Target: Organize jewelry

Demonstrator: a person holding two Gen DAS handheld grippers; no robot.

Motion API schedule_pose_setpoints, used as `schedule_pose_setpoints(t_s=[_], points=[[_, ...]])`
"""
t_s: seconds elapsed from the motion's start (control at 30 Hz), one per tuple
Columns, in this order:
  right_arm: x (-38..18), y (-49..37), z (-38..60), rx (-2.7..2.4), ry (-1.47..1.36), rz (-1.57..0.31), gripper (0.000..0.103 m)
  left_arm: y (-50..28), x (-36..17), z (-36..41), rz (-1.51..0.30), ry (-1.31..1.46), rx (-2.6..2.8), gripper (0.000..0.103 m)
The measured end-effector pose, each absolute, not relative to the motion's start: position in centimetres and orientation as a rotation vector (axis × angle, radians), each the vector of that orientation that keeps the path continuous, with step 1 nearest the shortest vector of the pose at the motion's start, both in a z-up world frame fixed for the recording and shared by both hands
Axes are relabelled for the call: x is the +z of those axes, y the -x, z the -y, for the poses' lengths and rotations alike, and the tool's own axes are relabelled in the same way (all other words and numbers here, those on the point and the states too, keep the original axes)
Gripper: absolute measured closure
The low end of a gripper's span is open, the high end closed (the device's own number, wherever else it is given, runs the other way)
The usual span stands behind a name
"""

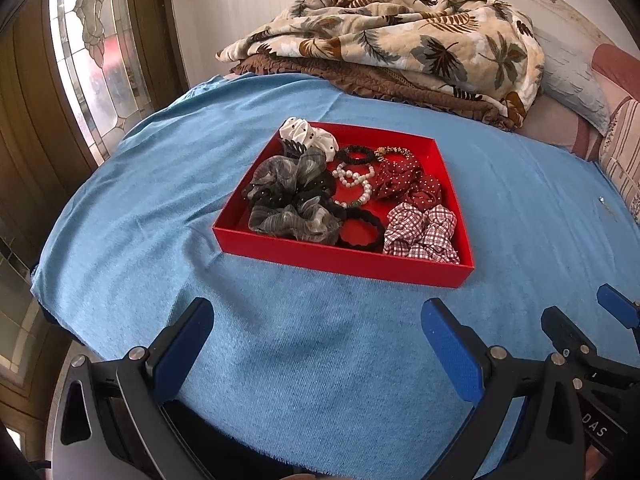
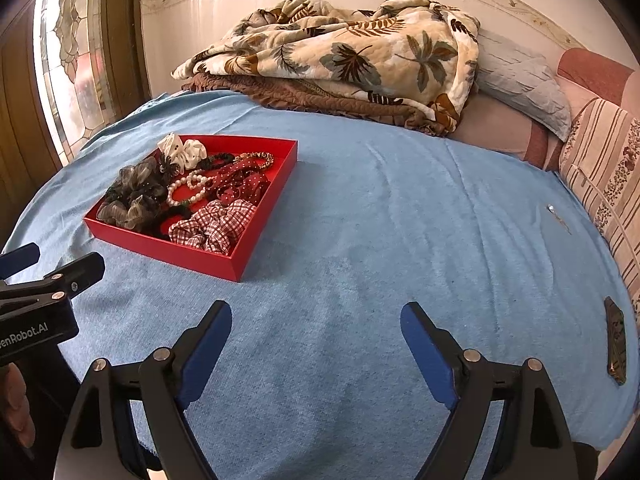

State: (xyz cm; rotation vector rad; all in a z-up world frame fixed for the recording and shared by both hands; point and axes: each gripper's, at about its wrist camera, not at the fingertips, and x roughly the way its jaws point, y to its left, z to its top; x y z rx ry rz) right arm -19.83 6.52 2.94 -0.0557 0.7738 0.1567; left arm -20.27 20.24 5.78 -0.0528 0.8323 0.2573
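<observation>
A red tray (image 1: 336,258) sits on a blue cloth (image 1: 320,352) on the bed. It holds a grey scrunchie (image 1: 290,196), a white dotted scrunchie (image 1: 310,136), a red dotted scrunchie (image 1: 404,180), a checked scrunchie (image 1: 424,234), black hair ties (image 1: 360,230) and pearl bracelets (image 1: 356,180). My left gripper (image 1: 318,312) is open and empty, short of the tray's near wall. My right gripper (image 2: 316,316) is open and empty, to the right of the tray (image 2: 168,250). The right gripper's tips also show in the left wrist view (image 1: 588,308).
A folded leaf-print quilt (image 1: 392,44) and a pillow (image 2: 520,80) lie at the back of the bed. A small metal piece (image 2: 558,216) and a dark flat object (image 2: 616,344) lie on the cloth at right. A stained-glass window (image 1: 96,40) is at left.
</observation>
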Motion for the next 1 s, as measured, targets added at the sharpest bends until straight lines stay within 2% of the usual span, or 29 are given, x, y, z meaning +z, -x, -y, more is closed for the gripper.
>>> schedule_pose_setpoints(t_s=[1.0], points=[[2.0,19.8,-7.3,0.221,0.06,-0.791,0.013,19.8,5.1,-21.5,-0.886,0.084,0.283,0.0]])
